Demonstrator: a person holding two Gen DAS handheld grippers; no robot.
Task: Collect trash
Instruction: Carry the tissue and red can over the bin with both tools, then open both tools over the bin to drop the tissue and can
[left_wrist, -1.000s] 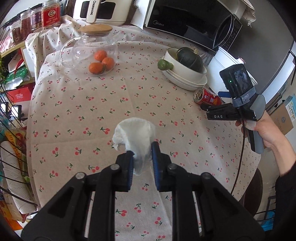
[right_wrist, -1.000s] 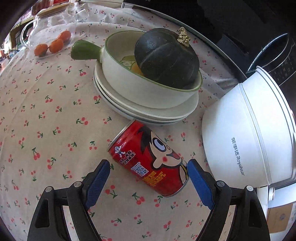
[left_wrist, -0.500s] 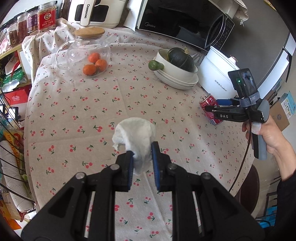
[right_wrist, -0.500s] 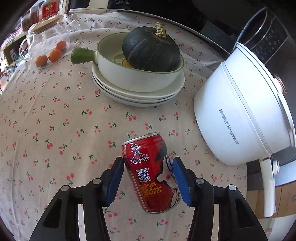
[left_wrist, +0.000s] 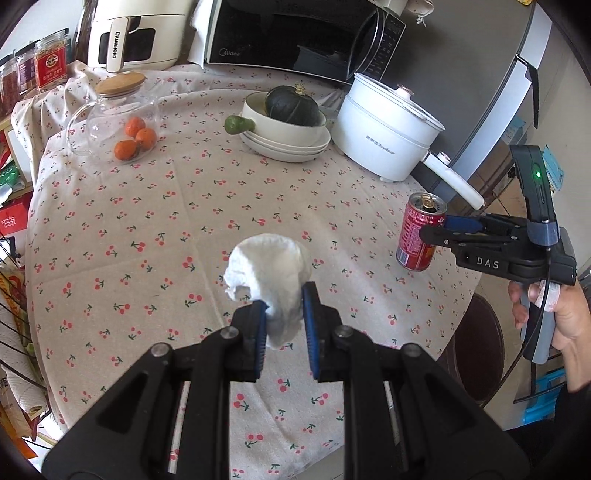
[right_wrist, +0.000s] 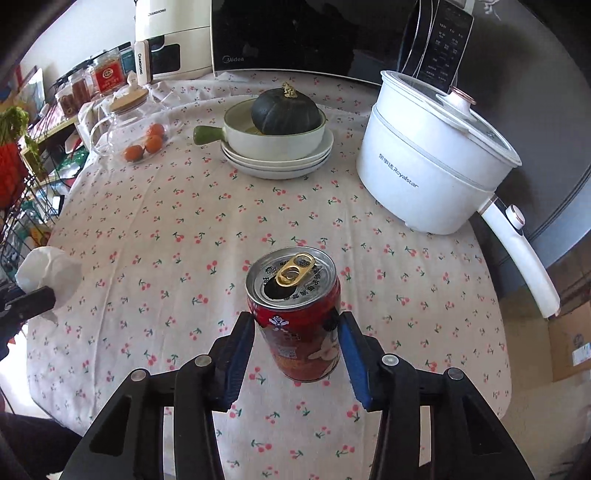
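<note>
My left gripper (left_wrist: 283, 308) is shut on a crumpled white tissue (left_wrist: 267, 273) and holds it above the cherry-print tablecloth (left_wrist: 147, 229). My right gripper (right_wrist: 297, 325) is shut on an opened red drink can (right_wrist: 295, 306), held upright above the table near its right edge. The can also shows in the left wrist view (left_wrist: 419, 236), clamped in the right gripper (left_wrist: 439, 229). The tissue shows at the left edge of the right wrist view (right_wrist: 48, 273).
A white electric pot (right_wrist: 428, 162) with a long handle stands at the back right. A bowl with a dark squash (right_wrist: 284, 110) sits on stacked plates (right_wrist: 277, 162). A glass jar with oranges (left_wrist: 125, 122) is back left. A microwave (left_wrist: 295, 37) stands behind.
The right gripper has lifted the can off the table, turned it upright and pulled back toward the table's right edge. The left gripper has pulled back higher with the tissue.
</note>
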